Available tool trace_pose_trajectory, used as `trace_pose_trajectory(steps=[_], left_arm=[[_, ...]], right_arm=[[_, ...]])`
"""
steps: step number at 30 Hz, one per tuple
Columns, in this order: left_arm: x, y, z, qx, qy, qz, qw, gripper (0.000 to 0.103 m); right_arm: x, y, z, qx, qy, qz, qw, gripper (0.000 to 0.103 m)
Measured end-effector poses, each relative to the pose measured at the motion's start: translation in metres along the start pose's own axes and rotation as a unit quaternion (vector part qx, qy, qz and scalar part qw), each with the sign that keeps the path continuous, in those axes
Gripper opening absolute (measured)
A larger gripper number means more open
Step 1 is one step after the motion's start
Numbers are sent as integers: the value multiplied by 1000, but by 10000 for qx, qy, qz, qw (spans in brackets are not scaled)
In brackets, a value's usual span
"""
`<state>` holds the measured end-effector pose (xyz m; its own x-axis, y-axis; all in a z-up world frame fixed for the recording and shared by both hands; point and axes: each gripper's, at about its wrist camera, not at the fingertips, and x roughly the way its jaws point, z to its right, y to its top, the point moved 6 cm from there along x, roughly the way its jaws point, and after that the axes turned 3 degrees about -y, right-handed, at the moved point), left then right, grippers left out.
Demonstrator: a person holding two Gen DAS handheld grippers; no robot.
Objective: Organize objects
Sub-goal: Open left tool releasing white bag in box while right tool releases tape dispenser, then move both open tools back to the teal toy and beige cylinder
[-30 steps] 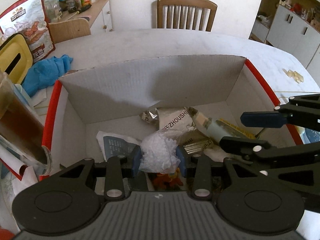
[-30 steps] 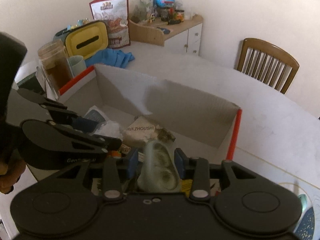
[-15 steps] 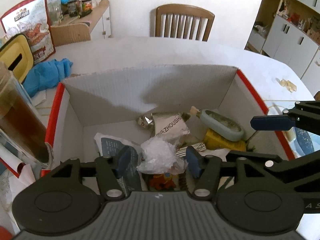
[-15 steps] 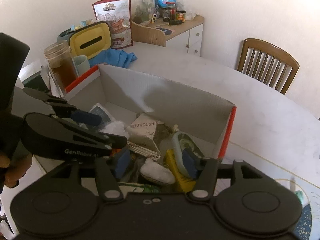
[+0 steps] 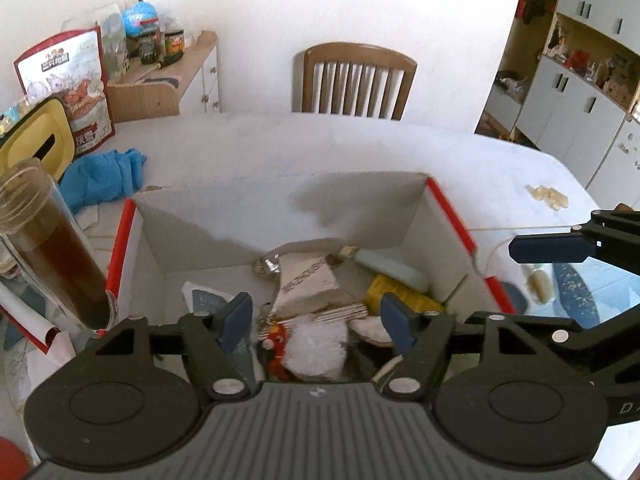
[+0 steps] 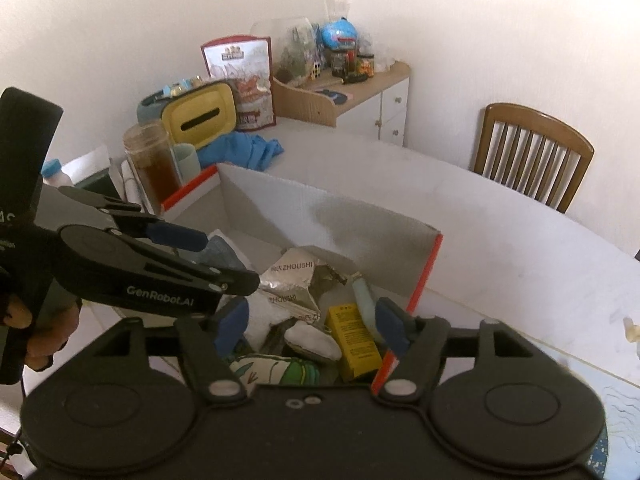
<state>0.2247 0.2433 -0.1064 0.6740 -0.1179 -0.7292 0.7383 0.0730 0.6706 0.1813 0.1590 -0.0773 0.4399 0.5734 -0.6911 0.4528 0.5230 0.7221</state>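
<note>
Below left fingers [image 5: 236, 316] | white wad [image 5: 316, 346] in box [image 5: 280, 208] | unheld

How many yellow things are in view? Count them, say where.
2. A yellow-fronted container stands on the table beside the blue cloth; a small yellow carton lies inside the cardboard box, by its right wall. The pile may hide more.

A home dining room: a wooden slatted chair [image 5: 354, 78] at the white counter [image 5: 360, 152], a cluttered sideboard [image 6: 360, 96], and white storage cupboards [image 5: 580, 80] along the wall.
</note>
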Motion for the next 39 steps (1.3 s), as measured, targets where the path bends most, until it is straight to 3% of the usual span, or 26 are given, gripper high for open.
trace_pose_trajectory(steps=[21, 25, 28, 39], left_arm=[[-33, 11, 77, -8, -227, 459, 9987, 87], [-31, 16, 97, 16, -302, 544, 9981, 89], [-26, 18, 113, 13, -379, 569, 9977, 103], [3, 21, 184, 139, -611, 574, 9964, 103]], right_arm=[[-78, -18, 55, 181, -79, 520, 9984, 91], [-91, -25, 76, 271, -178, 577, 9978, 95], [-98, -31, 94, 357, -260, 591, 9973, 95], [-117, -67, 176, 764, -738, 561, 9928, 101]])
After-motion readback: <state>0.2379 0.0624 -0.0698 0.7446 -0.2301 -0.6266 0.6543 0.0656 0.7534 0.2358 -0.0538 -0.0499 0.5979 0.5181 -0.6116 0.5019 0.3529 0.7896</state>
